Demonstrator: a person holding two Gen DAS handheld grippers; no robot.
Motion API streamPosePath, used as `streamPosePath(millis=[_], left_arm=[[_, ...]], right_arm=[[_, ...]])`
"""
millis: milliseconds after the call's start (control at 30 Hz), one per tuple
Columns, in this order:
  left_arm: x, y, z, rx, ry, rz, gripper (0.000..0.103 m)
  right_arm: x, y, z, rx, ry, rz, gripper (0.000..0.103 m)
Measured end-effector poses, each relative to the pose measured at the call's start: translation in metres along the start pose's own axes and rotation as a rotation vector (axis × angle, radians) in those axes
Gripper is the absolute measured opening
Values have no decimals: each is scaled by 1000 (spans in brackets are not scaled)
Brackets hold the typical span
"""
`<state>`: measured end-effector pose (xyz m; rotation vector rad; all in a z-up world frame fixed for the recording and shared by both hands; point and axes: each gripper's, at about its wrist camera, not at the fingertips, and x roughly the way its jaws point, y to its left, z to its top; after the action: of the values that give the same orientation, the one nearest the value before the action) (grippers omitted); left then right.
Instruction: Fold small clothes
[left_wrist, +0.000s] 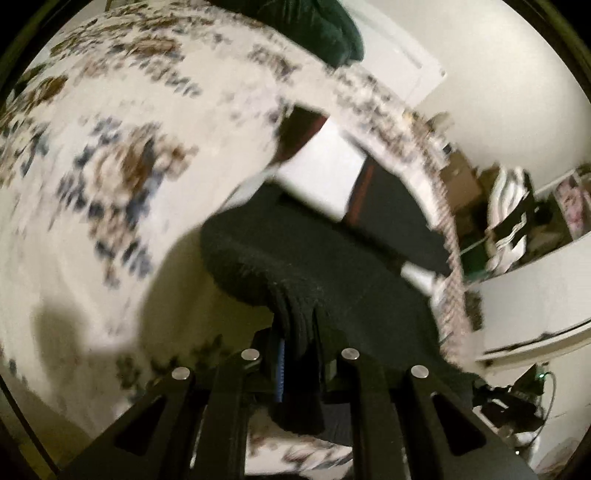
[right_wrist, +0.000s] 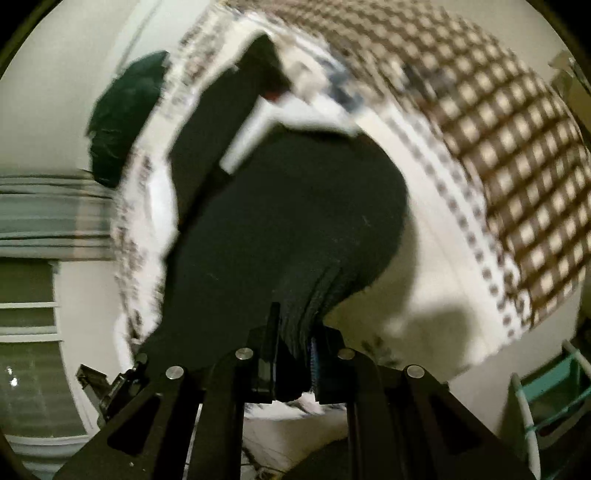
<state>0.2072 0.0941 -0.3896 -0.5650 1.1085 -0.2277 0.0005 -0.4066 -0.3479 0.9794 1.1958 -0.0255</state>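
Note:
A black garment (left_wrist: 314, 266) hangs bunched between both grippers above a white bedspread with brown and blue flowers (left_wrist: 92, 155). My left gripper (left_wrist: 297, 343) is shut on one pinched edge of it. My right gripper (right_wrist: 295, 332) is shut on another edge of the same black garment (right_wrist: 295, 206), which spreads away from the fingers. More black and white clothing (left_wrist: 332, 173) lies on the bed beyond; it also shows in the right wrist view (right_wrist: 236, 122). Both views are motion-blurred.
A dark green cloth heap (left_wrist: 325, 26) lies at the bed's far edge, also in the right wrist view (right_wrist: 125, 114). A brown checked blanket (right_wrist: 498, 147) covers the bed's right part. A white shelf with clutter (left_wrist: 517, 221) and a teal basket (right_wrist: 554, 398) stand beside the bed.

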Motion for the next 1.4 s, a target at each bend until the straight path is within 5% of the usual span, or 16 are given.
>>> streamPosePath(millis=[200,500,633,867,1033,1100,1133,1200,1267,1400], left_arm=[[-3,-17,79,-2,-96,-36,9],[78,-56,212,-47,-168,-36,9],[139,-66,269,-43,-146,15,9],[246,-36,318,-138,-11,123,10],[270,-9,312,-267,39,96,25],[266,-11,308,-271,35,54,39],[263,-13,307,-268,34,36,55],[254,-19,305,-266,28,-9,70],[238,-27,300,-252,2,-35,78],[203,-41,280,-161,-46,-51,88]], right_arm=[[-12,60,98,-58,-67,30,13],[34,132,261,-149,-135,-9,13],[77,152,335,-158,-140,-30,13],[181,150,436,-115,-77,-64,13],[232,128,462,-52,-9,-58,21],[236,123,460,-50,2,-37,45],[235,120,457,-46,-5,-24,52],[225,119,449,-46,-34,-15,85],[206,123,437,-82,-79,-36,95],[164,131,395,-185,-177,-162,97]])
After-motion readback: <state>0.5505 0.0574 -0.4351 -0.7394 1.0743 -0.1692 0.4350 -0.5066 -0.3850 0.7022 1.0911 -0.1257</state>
